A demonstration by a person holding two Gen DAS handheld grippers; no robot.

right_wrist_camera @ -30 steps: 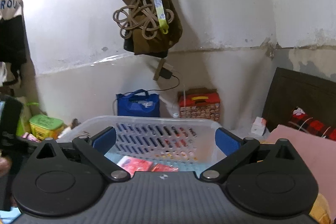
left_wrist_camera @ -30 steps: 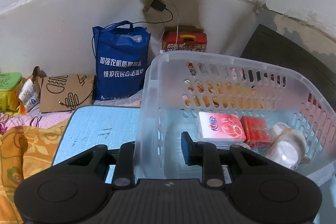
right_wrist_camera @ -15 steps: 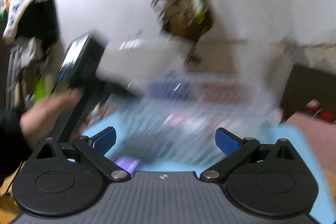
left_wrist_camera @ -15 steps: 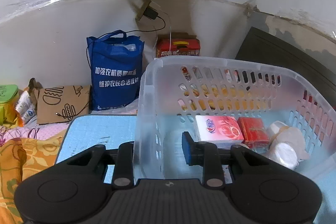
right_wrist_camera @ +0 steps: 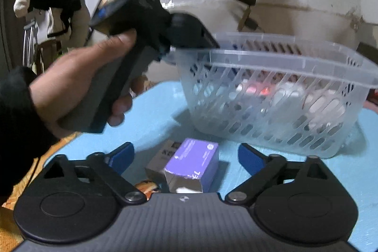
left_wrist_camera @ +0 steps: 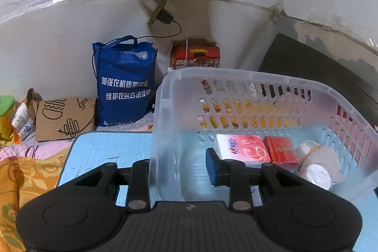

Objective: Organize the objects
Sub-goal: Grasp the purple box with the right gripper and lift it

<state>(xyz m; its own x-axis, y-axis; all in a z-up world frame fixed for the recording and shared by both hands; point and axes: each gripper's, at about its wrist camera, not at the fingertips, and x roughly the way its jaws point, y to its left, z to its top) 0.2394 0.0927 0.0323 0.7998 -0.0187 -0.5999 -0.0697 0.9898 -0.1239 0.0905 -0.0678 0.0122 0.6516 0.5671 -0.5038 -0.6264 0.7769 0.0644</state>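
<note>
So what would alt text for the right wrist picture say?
Open right gripper hovering over a purple box on a blue mat. Beyond it, a hand holds the left gripper at the rim of a clear plastic basket.

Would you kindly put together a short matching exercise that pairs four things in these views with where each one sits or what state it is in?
Things:
1. purple box
2. tissue pack
3. left gripper
4. right gripper

Places or states:
A. lying inside the basket
B. open, hovering over the mat
C. straddling the basket's side wall, one finger inside and one outside
D. on the mat, outside the basket

Pairs: 1-D, 2-A, 3-C, 4-B
</note>
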